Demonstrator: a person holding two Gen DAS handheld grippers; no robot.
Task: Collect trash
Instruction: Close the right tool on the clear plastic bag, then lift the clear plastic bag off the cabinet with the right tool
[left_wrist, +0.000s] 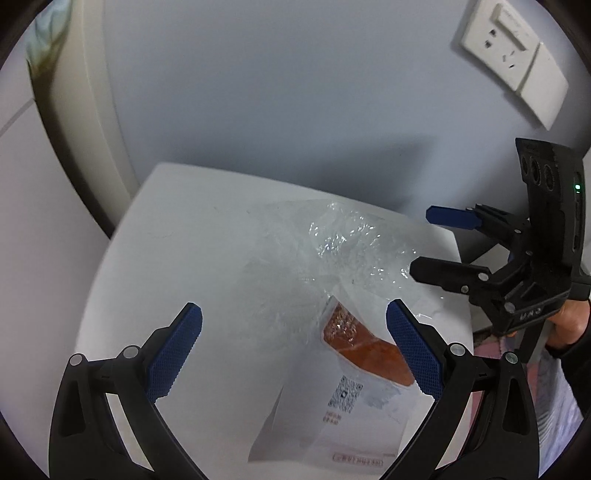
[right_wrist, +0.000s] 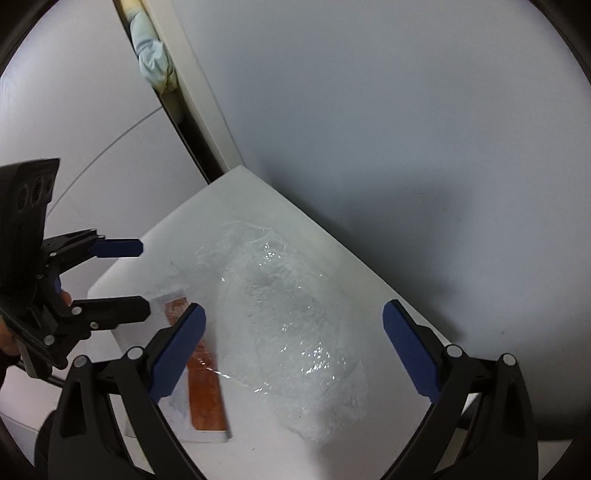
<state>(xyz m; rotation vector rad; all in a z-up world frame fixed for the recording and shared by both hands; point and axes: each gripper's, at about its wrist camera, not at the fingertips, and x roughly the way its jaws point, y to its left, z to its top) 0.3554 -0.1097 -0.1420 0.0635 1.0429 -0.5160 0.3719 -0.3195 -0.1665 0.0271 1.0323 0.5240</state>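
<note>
- Hovering wide open, your left gripper (left_wrist: 293, 350) and right gripper (right_wrist: 291, 347) hold nothing.
- You have the clear plastic bag (right_wrist: 288, 314) lying crumpled mid-table (left_wrist: 177, 229), its near-left edge overlapping the orange-and-white wrapper (left_wrist: 364, 363).
- Lower your right gripper over a raised fold of the bag; flat film will likely slip.
- Pinch the wrapper's edge with your left gripper, avoiding the bag.

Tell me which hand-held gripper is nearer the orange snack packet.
Left. The left hand-held gripper hangs open right over the orange snack packet, which lies between its fingers. The right hand-held gripper is open over the clear plastic bag beside it.
</note>
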